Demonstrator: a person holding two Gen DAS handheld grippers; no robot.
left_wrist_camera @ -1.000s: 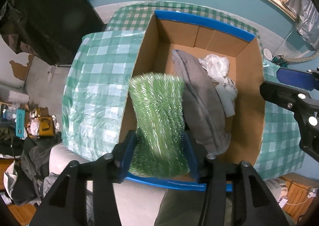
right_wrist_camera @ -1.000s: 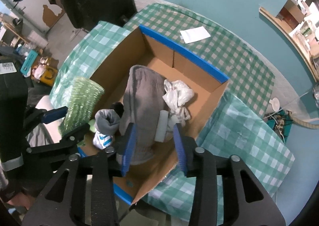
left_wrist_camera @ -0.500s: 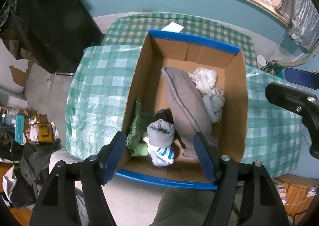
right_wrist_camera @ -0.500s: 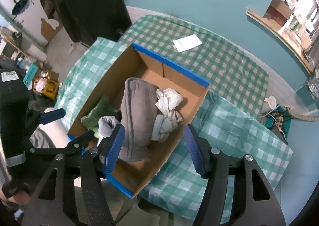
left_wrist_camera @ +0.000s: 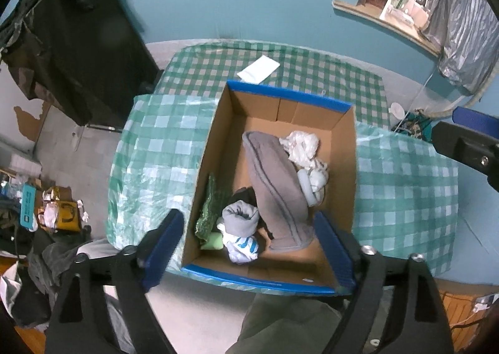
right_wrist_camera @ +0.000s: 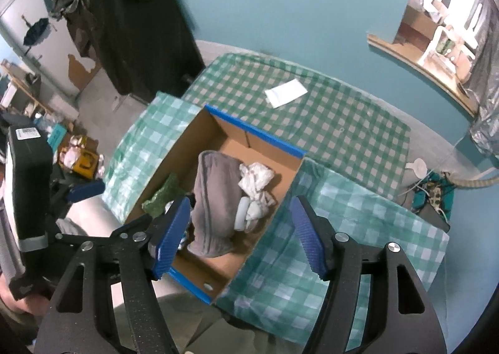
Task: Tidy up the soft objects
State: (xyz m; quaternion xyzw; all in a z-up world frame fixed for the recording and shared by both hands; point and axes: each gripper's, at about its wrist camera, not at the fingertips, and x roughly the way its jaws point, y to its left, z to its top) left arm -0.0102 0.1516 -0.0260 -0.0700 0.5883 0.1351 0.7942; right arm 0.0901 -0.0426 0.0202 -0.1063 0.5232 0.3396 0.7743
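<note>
Both tongs hang above the open brown cardboard box with blue-taped rim [left_wrist_camera: 288, 95] on the green-and-white checked tablecloth [left_wrist_camera: 162, 141]; left gripper [left_wrist_camera: 249, 248] jaws wide and opening, nothing between them; right gripper [right_wrist_camera: 240, 232] jaws at a middling gap and opening, likewise empty. Soft items all lie inside the box: long grey folded towel [left_wrist_camera: 274, 179] down the middle, crumpled white plastic bag [left_wrist_camera: 301, 146] on its right, shaggy green mat [left_wrist_camera: 210, 204] slumped against the left wall, rolled grey sock [left_wrist_camera: 241, 218] at the near end. Risks, as judged: the mat leans on edge and may topple onto the sock; a careless descent could catch a finger on the near rim and drag the box off the table edge; the white paper sheet [left_wrist_camera: 259, 68] on the far side may be overlooked
</note>
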